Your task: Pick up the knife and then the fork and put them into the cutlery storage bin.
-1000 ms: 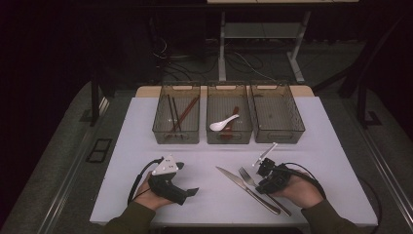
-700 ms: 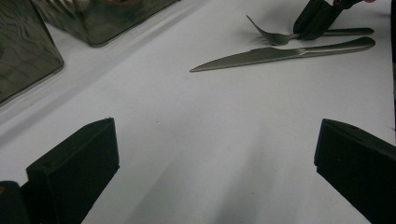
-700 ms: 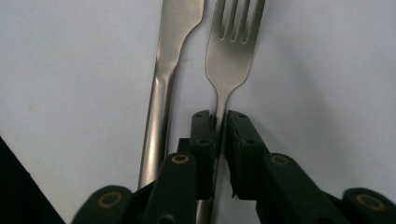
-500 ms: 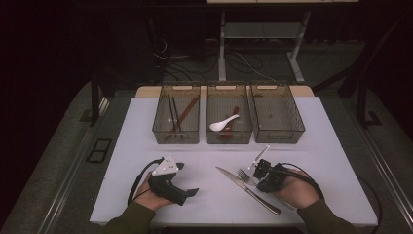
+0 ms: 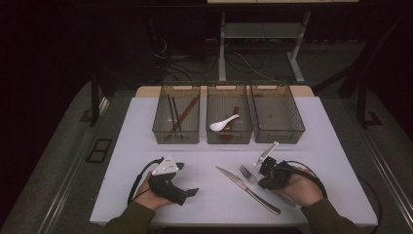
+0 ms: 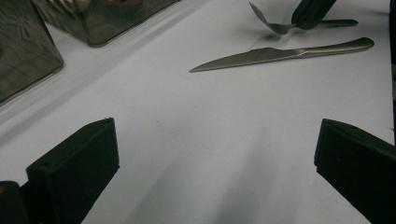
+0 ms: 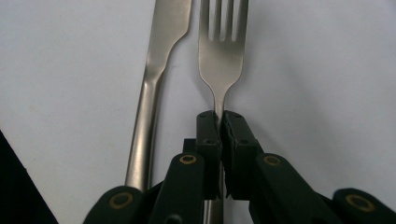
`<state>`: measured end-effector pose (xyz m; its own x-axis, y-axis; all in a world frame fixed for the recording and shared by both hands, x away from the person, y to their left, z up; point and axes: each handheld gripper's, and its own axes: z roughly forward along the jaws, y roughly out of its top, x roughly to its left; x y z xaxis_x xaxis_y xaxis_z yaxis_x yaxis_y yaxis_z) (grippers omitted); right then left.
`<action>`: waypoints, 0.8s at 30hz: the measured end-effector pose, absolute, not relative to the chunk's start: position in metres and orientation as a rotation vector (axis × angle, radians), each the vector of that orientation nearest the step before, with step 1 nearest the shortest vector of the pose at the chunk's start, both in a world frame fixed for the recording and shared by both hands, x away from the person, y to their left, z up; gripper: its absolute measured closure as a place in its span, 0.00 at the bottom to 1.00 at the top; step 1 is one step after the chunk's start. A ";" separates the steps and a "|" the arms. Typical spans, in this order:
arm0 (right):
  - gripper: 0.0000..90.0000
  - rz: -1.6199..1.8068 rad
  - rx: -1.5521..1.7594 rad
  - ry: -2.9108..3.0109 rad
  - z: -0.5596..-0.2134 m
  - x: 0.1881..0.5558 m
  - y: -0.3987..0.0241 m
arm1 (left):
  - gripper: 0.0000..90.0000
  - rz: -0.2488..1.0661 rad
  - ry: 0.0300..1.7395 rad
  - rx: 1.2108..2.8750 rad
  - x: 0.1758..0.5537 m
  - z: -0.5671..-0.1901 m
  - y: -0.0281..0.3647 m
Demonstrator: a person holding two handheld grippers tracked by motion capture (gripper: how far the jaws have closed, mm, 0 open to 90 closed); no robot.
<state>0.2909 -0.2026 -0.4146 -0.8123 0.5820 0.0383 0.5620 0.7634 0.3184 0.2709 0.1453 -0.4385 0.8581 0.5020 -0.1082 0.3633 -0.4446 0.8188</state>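
Fork [image 7: 222, 51]: on the white worktop [image 5: 146, 146], neck pinched by the right gripper [image 7: 219, 122] jaws, which have just been closing.
Knife [image 5: 246, 189]: just beside the fork.
Left gripper [image 6: 210, 163]: jaws spread, nothing between.
Bins [image 5: 229, 117]: behind, contents dim.
Fork handle: hidden under the jaws.
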 end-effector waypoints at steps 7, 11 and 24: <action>0.95 0.667 0.998 2.830 -0.407 0.296 -0.220 | 0.00 0.184 0.628 2.083 0.271 -0.438 0.146; 0.95 0.767 1.016 2.793 -0.404 0.298 -0.230 | 0.00 0.181 0.626 2.082 0.271 -0.438 0.146; 0.96 1.082 1.131 2.592 -0.392 0.304 -0.263 | 0.00 0.173 0.619 2.074 0.271 -0.438 0.146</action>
<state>0.3042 -0.2627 -0.3924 -0.7154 0.6780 0.1688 0.5969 0.4674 0.6521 0.2708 0.1461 -0.4378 0.8626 0.4923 -0.1161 0.3605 -0.4375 0.8238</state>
